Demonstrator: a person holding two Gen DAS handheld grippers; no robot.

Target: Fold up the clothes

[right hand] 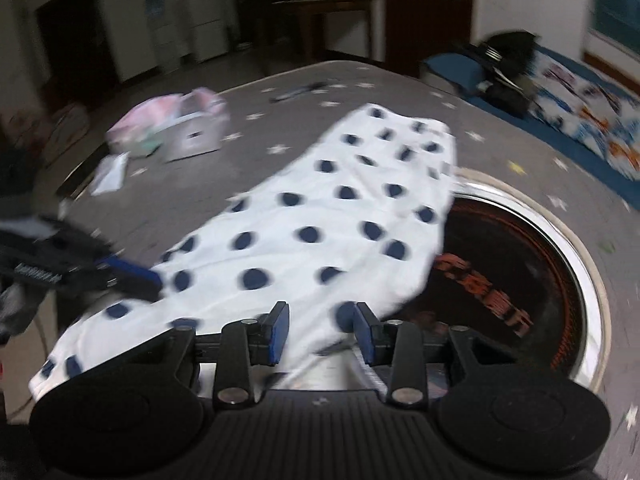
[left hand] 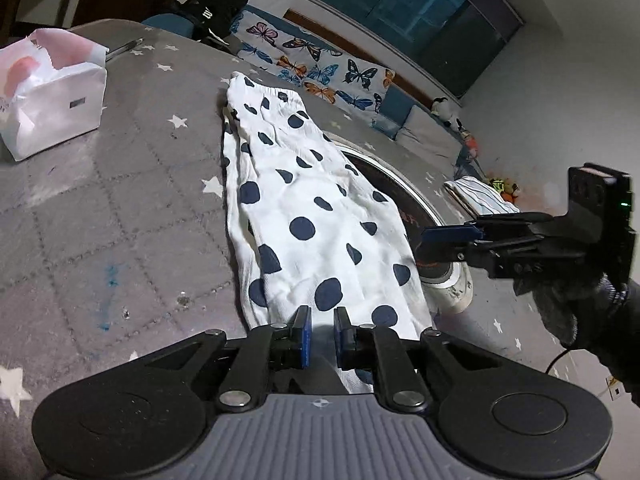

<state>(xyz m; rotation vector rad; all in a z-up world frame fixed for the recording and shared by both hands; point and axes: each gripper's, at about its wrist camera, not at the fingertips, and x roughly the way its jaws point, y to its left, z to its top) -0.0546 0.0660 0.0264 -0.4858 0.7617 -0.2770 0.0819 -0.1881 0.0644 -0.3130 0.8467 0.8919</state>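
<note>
A white garment with navy dots (left hand: 312, 200) (right hand: 320, 208) lies stretched out flat on the grey star-print table cover (left hand: 120, 200). My left gripper (left hand: 322, 332) is at the garment's near hem, shut with the cloth pinched between its blue pads. In the blurred right wrist view it (right hand: 152, 280) shows at the cloth's left edge. My right gripper (right hand: 322, 332) (left hand: 424, 246), held by a gloved hand (left hand: 568, 304), hovers at the garment's right edge. Its jaws stand apart, and the cloth edge lies between them without being pressed.
A round dark hotplate with a chrome rim (left hand: 404, 196) (right hand: 520, 264) is set into the table, partly under the garment's right side. A white paper bag (left hand: 52, 108) (right hand: 188, 132) stands at the far left. A folded striped cloth (left hand: 480, 196) lies beyond the hotplate. A butterfly-print sofa (left hand: 320, 68) runs along the far edge.
</note>
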